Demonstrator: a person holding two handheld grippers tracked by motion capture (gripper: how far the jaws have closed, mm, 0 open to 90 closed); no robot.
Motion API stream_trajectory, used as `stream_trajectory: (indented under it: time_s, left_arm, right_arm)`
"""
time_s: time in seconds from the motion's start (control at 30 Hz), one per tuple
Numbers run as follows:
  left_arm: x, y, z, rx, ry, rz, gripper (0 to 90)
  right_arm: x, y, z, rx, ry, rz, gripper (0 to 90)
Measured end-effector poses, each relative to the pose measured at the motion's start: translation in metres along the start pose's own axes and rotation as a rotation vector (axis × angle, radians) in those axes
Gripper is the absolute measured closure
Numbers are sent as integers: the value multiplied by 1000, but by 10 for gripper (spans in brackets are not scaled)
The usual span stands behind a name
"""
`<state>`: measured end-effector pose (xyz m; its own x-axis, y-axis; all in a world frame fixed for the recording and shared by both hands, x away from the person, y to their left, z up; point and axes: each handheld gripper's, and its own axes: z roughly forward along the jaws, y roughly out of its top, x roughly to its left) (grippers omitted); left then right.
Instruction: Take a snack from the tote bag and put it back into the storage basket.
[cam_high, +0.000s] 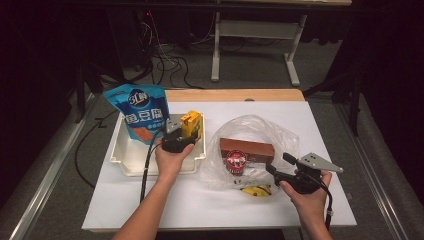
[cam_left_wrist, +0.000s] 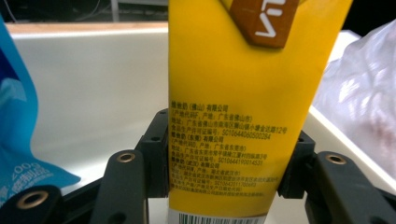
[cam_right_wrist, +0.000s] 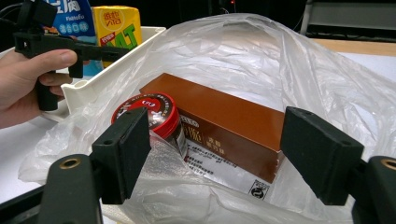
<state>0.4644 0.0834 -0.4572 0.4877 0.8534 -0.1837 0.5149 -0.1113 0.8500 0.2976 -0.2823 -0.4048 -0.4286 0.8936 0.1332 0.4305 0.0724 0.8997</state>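
Note:
A yellow drink carton (cam_high: 191, 123) stands upright at the right end of a white tray (cam_high: 125, 160). My left gripper (cam_high: 181, 137) is shut on the carton; in the left gripper view the carton (cam_left_wrist: 233, 93) is pinched between both pads of the gripper (cam_left_wrist: 225, 161). My right gripper (cam_high: 277, 165) is open at the right edge of a clear plastic bag (cam_high: 260, 130). In the right gripper view its jaws (cam_right_wrist: 223, 149) stand wide apart before the bag's mouth (cam_right_wrist: 261, 51), touching nothing. Inside lie a brown box (cam_right_wrist: 219, 116) and a red-lidded tin (cam_right_wrist: 152, 112).
A blue snack pouch (cam_high: 140, 112) stands in the tray's left half, close beside the carton. A banana (cam_high: 256, 190) lies on the white table sheet under the bag's near edge, just left of my right hand. Floor and cables lie beyond the table.

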Motion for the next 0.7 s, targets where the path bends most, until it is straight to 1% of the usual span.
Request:
stream_trajectory:
  time_s: [0.1, 0.17, 0.2, 0.23, 0.27, 0.33, 0.47, 0.5, 0.57, 0.63, 0.7]
  left_arm:
    - [-2, 0, 4, 28, -1, 21, 497]
    - [-2, 0, 5, 30, 1, 18, 496]
    - [-1, 0, 6, 37, -3, 6, 496]
    - [-1, -1, 7, 50, 0, 7, 495]
    - [0, -2, 8, 64, 5, 11, 494]
    - [-2, -1, 7, 70, 10, 27, 491]
    - [-3, -1, 7, 86, 12, 37, 488]
    - [-4, -1, 6, 97, 20, 42, 485]
    - [-6, 0, 6, 126, 20, 60, 481]
    - [-7, 0, 5, 153, 23, 63, 477]
    - [-8, 0, 4, 167, 22, 66, 474]
  right_arm:
    - [2, 0, 0, 2, -5, -1, 250]
    - [3, 0, 0, 1, -7, -3, 251]
    - [3, 0, 0, 1, -7, -3, 251]
    - [3, 0, 0, 2, -8, -1, 252]
    - [2, 0, 0, 0, -8, -5, 253]
    - [2, -1, 0, 1, -8, -2, 254]
    - [2, -1, 0, 2, -10, -1, 260]
    - [3, -1, 0, 2, -13, -5, 260]
    - [4, -1, 0, 4, -11, -10, 261]
    - [4, -2, 0, 6, -14, -11, 263]
    - [3, -2, 1, 8, -13, -9, 263]
